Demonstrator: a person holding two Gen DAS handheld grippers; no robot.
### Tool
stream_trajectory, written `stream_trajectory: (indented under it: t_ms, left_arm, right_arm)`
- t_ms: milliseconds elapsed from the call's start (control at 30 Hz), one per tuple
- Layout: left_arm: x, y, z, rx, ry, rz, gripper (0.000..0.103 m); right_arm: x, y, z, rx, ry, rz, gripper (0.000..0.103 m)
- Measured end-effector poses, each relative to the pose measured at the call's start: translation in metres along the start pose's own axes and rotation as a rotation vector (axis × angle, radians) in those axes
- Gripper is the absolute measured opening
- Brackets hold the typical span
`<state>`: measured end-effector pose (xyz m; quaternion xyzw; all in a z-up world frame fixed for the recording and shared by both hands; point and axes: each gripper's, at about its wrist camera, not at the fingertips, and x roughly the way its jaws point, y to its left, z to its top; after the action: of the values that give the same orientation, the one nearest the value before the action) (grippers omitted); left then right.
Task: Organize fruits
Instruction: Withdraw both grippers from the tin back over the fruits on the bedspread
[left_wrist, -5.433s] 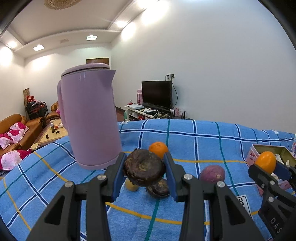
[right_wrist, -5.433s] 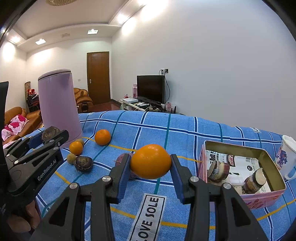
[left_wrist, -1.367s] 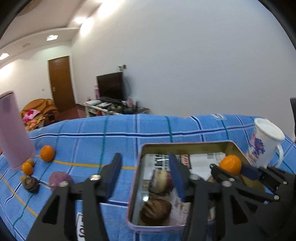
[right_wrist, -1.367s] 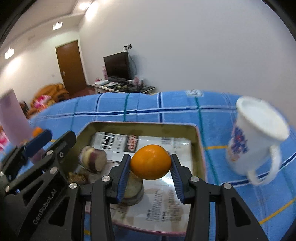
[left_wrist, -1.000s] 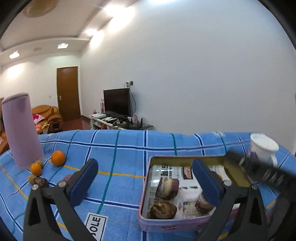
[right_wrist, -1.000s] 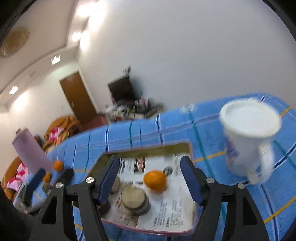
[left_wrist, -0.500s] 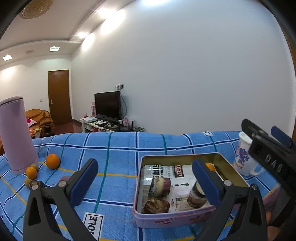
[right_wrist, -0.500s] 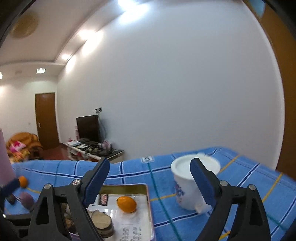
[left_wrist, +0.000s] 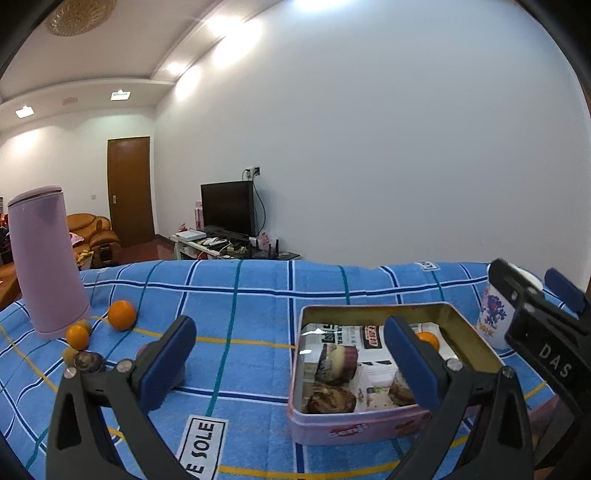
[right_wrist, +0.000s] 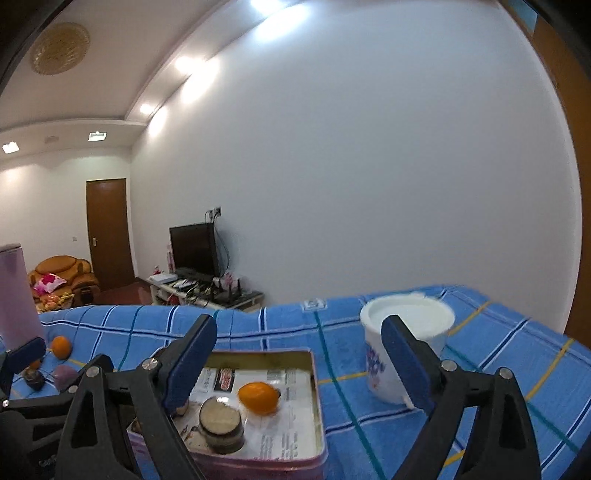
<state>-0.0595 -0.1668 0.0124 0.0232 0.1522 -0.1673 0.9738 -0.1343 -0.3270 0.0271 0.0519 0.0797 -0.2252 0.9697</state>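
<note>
Right wrist view: the right gripper (right_wrist: 299, 354) hangs wide open and empty over the tin (right_wrist: 317, 398), where an orange (right_wrist: 258, 397) lies beside cut pieces. Left of the tin the left gripper (left_wrist: 288, 354) is also spread wide, empty, and farther left loose oranges (left_wrist: 121, 314) sit by the purple jug (left_wrist: 42, 262).

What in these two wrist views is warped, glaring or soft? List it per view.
Left wrist view: fisheye bends the ceiling edge and blue cloth; ceiling lights flare on the wall; tin and oranges sharp. Right wrist view: stronger curving, dark corner vignette; mug and orange in the tin slightly soft.
</note>
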Motion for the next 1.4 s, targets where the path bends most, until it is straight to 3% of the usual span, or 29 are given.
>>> stream_trajectory:
  t_ms: [167,600,867,1100,1400]
  left_arm:
    - [-0.003,0.004,-0.001,-0.010,-0.008,0.022,0.103]
    - [0.000,0.021,-0.003,-0.008,0.059,0.047,0.103]
    - [0.004,0.045,-0.003,0.177,0.047,0.074,0.103]
    - [0.007,0.074,-0.001,0.148,0.033,0.066,0.103]
    - [0.005,0.106,0.001,0.095,0.012,0.060,0.103]
  right_arm:
    - [0.007,0.004,-0.007,-0.020,0.081,0.017,0.092]
    - [0.003,0.006,-0.012,-0.025,0.095,-0.030,0.092]
    - [0.003,0.011,-0.012,-0.034,0.100,-0.040,0.092]
    - [0.009,0.021,-0.015,-0.013,0.151,-0.036,0.092]
    - [0.012,0.062,-0.021,-0.056,0.182,0.000,0.092]
